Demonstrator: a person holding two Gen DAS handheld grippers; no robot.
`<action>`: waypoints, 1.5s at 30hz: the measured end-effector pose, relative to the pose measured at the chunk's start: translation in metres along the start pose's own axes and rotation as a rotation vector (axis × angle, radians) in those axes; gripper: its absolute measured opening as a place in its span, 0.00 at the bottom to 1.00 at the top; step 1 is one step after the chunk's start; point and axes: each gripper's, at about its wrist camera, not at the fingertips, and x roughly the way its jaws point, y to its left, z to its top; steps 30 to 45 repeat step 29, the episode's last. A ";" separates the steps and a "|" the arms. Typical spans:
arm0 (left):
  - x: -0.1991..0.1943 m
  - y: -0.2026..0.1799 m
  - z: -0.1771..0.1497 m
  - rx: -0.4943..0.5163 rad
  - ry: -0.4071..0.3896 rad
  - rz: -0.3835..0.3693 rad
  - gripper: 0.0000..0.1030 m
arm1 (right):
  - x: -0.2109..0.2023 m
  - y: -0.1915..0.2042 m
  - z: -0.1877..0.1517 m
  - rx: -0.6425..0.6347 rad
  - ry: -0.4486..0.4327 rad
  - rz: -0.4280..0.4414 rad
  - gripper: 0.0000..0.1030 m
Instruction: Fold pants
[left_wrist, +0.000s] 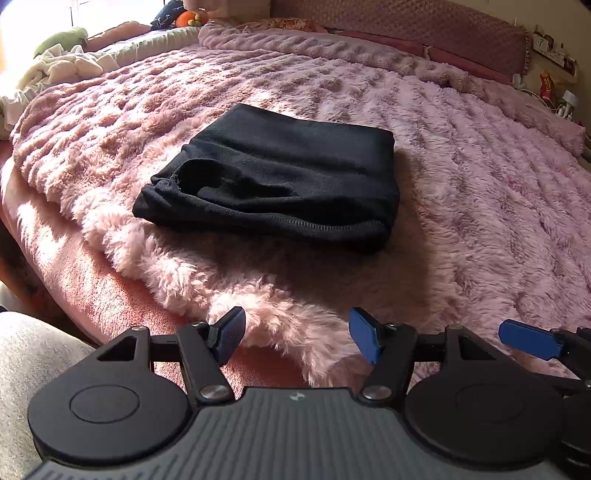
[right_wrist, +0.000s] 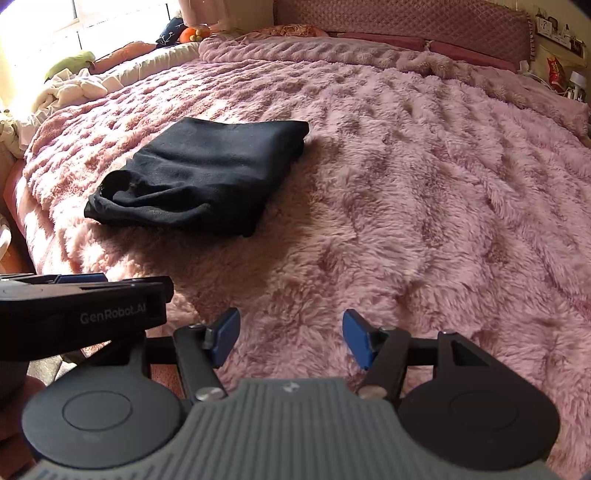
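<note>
Pants (left_wrist: 269, 177) lay folded into a thick black bundle on the fluffy pink blanket (left_wrist: 461, 192) covering the bed, well ahead of both tools. The left hand-held gripper (left_wrist: 297, 339) hung over the blanket's near edge, blue pads spread with nothing between them. The right hand-held gripper (right_wrist: 290, 338) was likewise spread and empty, just beside it.

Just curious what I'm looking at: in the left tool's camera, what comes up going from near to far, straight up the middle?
Left tool → pink blanket → black pants → headboard.
</note>
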 end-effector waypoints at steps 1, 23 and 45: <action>0.002 0.001 -0.001 -0.008 0.006 0.001 0.73 | 0.001 0.000 0.000 0.001 0.000 0.006 0.57; 0.016 -0.002 0.001 -0.007 0.030 0.007 0.72 | 0.019 -0.004 -0.002 0.053 0.016 0.077 0.57; 0.018 -0.004 0.000 0.003 0.016 0.006 0.72 | 0.026 -0.008 -0.003 0.069 0.019 0.082 0.57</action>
